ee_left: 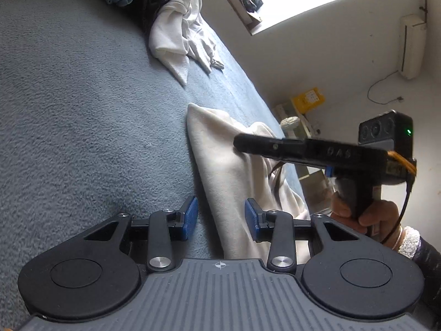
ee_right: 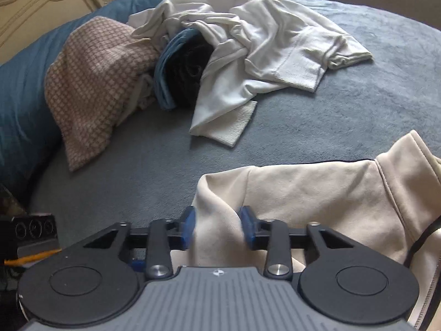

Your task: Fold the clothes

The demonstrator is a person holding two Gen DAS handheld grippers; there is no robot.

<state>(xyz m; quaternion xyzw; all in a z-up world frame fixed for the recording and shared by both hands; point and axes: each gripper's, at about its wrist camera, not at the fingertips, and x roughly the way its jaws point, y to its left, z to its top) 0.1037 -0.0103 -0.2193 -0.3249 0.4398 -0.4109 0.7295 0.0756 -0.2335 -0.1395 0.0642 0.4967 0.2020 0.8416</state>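
Cream garment [ee_right: 317, 201] on grey bedspread [ee_right: 358, 115]

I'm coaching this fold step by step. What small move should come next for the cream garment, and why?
Probably bring the left tongs onto the cream garment's near edge and close them. The right tongs already have a fold of it between their pads, while the left ones stand open with that edge between them, so nothing holds that side for lifting.

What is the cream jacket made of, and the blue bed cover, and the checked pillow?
Cream jacket: soft, matte fleece or brushed knit, probably; it folds thickly. Blue bed cover: plush, fuzzy pile, likely fleece. Checked pillow: woven-looking fabric with a small brown-and-white pattern.
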